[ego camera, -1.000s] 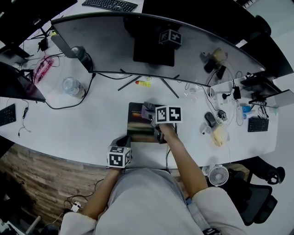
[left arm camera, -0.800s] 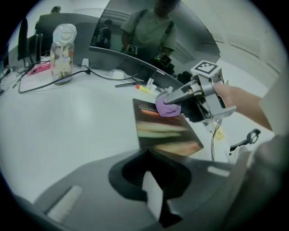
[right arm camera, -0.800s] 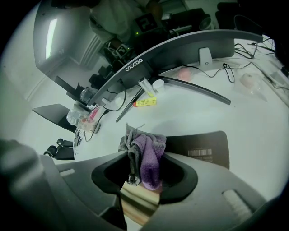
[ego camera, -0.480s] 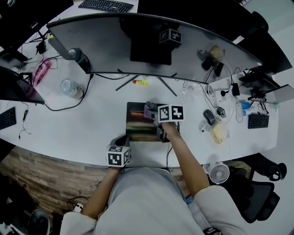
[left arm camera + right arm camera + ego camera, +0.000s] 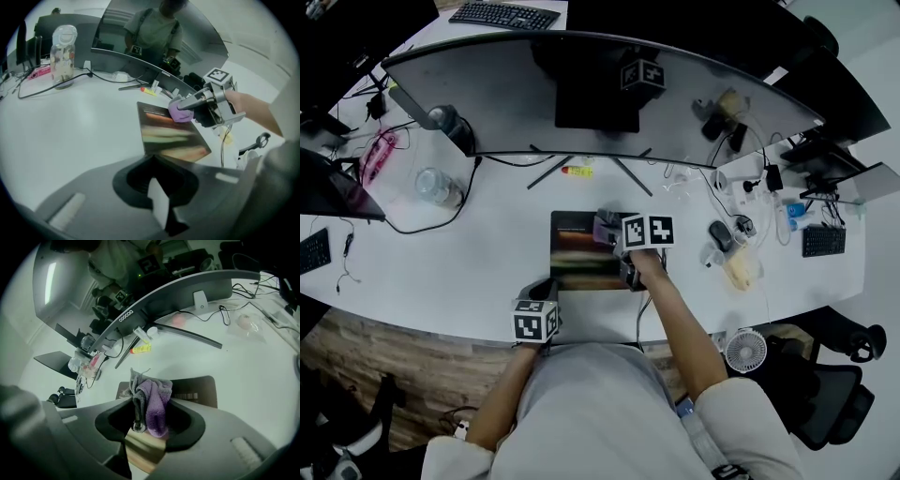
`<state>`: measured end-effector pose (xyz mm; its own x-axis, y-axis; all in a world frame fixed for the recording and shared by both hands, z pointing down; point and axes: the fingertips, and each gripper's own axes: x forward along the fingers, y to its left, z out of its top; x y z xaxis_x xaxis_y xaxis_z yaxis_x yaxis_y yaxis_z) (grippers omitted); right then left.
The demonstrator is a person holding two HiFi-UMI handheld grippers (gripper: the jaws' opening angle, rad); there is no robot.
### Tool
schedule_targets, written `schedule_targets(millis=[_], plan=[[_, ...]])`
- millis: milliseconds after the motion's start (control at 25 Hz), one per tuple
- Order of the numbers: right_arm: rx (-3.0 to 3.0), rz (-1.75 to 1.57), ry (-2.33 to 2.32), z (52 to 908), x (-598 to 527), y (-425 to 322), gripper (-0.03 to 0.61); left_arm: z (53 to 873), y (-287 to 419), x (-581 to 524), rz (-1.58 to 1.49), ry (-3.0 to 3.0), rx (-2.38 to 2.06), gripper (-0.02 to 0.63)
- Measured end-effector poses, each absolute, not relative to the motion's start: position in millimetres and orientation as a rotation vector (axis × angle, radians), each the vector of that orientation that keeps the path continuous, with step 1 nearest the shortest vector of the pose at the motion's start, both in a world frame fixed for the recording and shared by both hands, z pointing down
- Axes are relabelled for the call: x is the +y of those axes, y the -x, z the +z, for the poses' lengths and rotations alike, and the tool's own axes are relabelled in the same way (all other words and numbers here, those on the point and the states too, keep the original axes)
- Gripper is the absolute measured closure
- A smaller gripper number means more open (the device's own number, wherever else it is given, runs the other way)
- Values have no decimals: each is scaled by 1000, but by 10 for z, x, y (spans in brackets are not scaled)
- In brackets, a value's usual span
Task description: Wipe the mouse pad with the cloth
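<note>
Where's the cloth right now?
Head view, desk centre: the purple cloth is clamped in the right tongs, over the far-right part of the mouse pad.

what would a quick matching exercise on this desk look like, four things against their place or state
Things:
1 cloth
2 mouse pad
3 left gripper
4 clear jar

Places or states:
a flat on the desk, before the monitor
b clamped in the right gripper
c toward the desk's left end
d shut, empty, by the desk's near edge

Pairs: 1-b, 2-a, 3-d, 4-c
</note>
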<state>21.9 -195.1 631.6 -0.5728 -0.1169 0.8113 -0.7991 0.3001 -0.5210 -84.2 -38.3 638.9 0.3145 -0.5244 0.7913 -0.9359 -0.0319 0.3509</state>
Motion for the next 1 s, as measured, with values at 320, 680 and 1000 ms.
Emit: schedule_targets(millis=[320, 680, 1000], plan=[[-1897, 1323, -824, 6325, -1956, -325, 397, 6389, 847, -375, 592, -1690, -1330, 614], [-1884, 1333, -840, 6332, -1990, -550, 397, 6389, 824, -383, 599, -1691, -1341, 614], [-1873, 1353, -878, 6327, -2003, -732, 397, 6378, 813, -377, 596, -1688, -1345, 614]])
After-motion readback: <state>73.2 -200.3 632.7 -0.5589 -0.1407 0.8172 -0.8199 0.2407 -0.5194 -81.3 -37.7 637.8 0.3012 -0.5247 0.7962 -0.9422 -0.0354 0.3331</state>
